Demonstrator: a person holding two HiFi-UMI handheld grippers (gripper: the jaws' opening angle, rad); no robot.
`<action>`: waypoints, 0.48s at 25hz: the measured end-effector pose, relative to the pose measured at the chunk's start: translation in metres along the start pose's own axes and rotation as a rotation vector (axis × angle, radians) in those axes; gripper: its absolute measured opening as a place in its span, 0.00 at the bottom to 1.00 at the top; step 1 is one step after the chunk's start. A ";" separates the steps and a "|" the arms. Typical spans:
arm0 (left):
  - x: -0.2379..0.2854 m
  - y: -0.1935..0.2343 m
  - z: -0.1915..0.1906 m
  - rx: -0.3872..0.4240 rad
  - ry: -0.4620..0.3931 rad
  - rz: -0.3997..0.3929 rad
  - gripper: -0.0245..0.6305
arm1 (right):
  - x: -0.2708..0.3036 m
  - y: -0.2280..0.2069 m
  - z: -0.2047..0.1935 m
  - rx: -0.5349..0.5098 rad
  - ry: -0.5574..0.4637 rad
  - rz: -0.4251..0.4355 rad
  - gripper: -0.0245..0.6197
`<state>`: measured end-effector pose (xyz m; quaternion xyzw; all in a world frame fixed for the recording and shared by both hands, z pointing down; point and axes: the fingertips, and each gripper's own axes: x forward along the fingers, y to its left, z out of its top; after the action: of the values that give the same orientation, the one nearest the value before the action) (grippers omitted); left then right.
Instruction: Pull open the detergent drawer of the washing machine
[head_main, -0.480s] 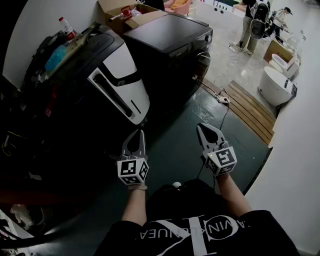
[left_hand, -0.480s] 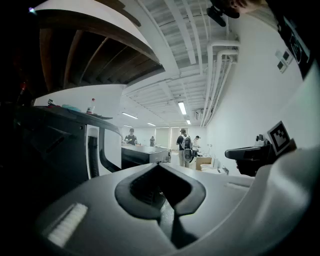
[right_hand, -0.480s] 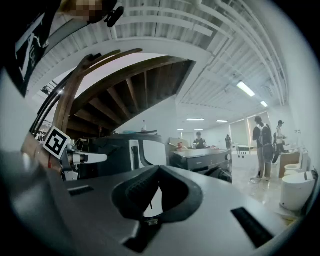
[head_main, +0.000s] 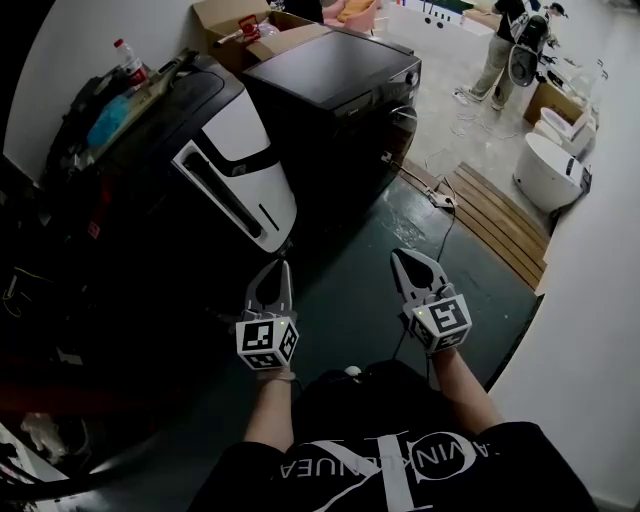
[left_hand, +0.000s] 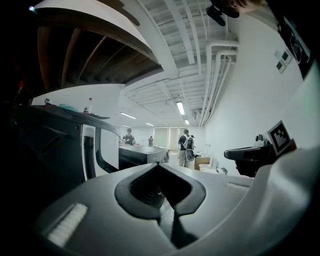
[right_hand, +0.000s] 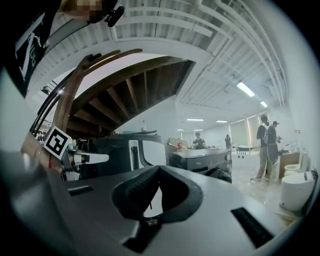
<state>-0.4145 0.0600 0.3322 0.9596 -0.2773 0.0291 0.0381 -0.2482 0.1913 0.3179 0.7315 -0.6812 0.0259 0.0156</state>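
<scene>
L fingers (head_main: 283, 272) are pressed together at the tips w/ nothing btwn them. R fingers (head_main: 401, 260) are the same, closed to a point and empty. I'm holding both level out in front of me, side by side but apart, over the dark green floor (head_main: 350, 265).

The washing machine (head_main: 335, 70), the dark boxy one, is ahead and a bit to the R, well apart from both sets of fingers. A white-fronted appliance (head_main: 245, 150) stands just beside it on the L. I can't pick out the detergent drawer from here: the front face is too dark and steeply angled in the head view, and too small in both gripper views.

Step in hand, as I read it, is the approach. No contact w/ the machine, and the drawer looks not yet opened.

Next move calls for:
- closing the gap to the machine's front
- finding the drawer, prob. along the upper front panel
- parting one set of fingers, hooking or pinching the drawer's lip, then pulling straight back toward me

Main risk is grabbing the wrong panel in this low light.
</scene>
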 end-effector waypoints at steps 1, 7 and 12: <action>0.002 -0.001 0.001 0.003 -0.003 -0.004 0.05 | 0.000 0.000 -0.001 0.001 0.001 0.000 0.05; 0.013 -0.009 0.003 -0.014 -0.018 -0.048 0.24 | 0.000 -0.002 -0.005 -0.001 0.011 -0.012 0.05; 0.021 -0.011 0.001 -0.015 -0.014 -0.060 0.24 | 0.002 -0.004 -0.008 0.011 0.013 -0.019 0.06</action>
<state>-0.3909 0.0581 0.3318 0.9673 -0.2491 0.0192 0.0443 -0.2438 0.1903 0.3265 0.7380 -0.6738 0.0341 0.0164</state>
